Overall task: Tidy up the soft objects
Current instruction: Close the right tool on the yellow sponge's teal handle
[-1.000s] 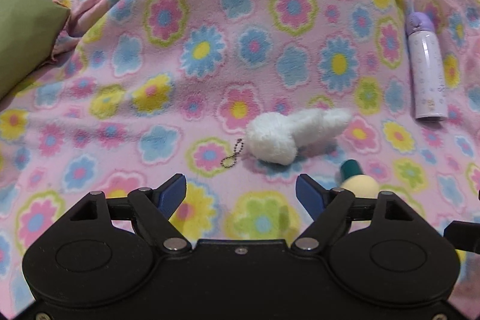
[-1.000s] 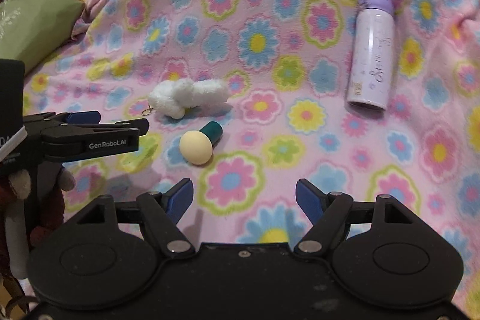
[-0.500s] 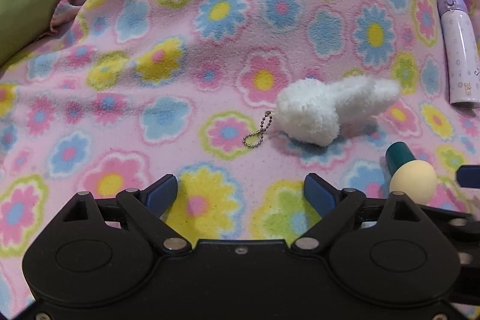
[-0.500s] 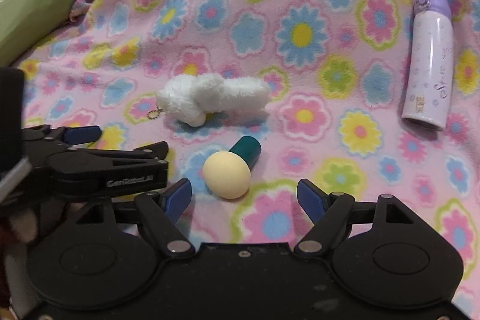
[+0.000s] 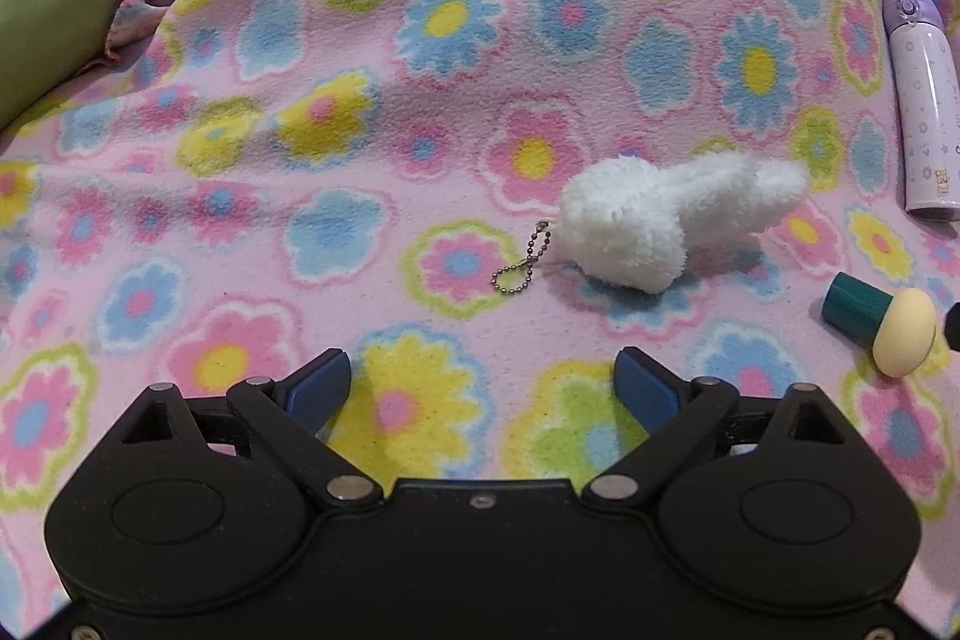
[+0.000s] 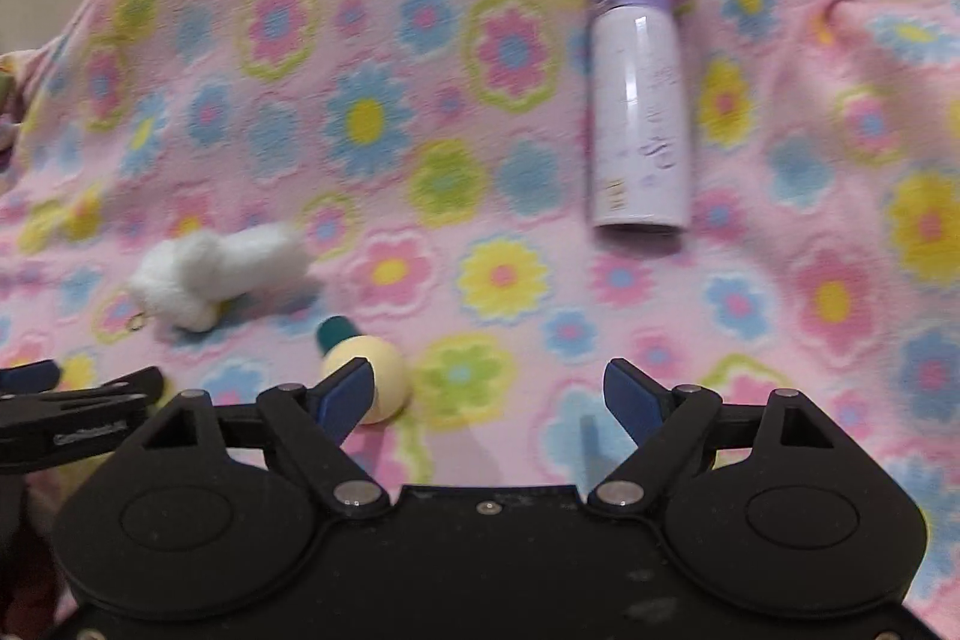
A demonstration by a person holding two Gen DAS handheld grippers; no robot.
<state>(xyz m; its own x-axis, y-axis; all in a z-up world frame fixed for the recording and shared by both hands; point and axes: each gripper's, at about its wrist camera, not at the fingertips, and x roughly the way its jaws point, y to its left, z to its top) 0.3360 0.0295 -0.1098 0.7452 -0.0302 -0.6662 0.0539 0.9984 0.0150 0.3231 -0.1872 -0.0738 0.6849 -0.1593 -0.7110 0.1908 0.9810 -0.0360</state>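
From the left wrist view, the left gripper (image 5: 483, 370) hung over the flowery blanket (image 5: 360, 130) with its jaws opening wide and nothing between them. It pointed toward the white fluffy toy (image 5: 648, 226), probably to pick it up. The toy lay near the middle of the blanket, its little chain (image 5: 522, 262) stretched out beside it. A green cushion (image 5: 48, 10) sat at the blanket's left edge.

From the right wrist view, which was blurry, the right gripper (image 6: 489, 388) also had its jaws opening, with nothing in them. The yellow sponge with a green handle (image 6: 369, 370) lay just beside its left jaw. The purple bottle (image 6: 639, 112) lay farther back, toward the blanket's right side.
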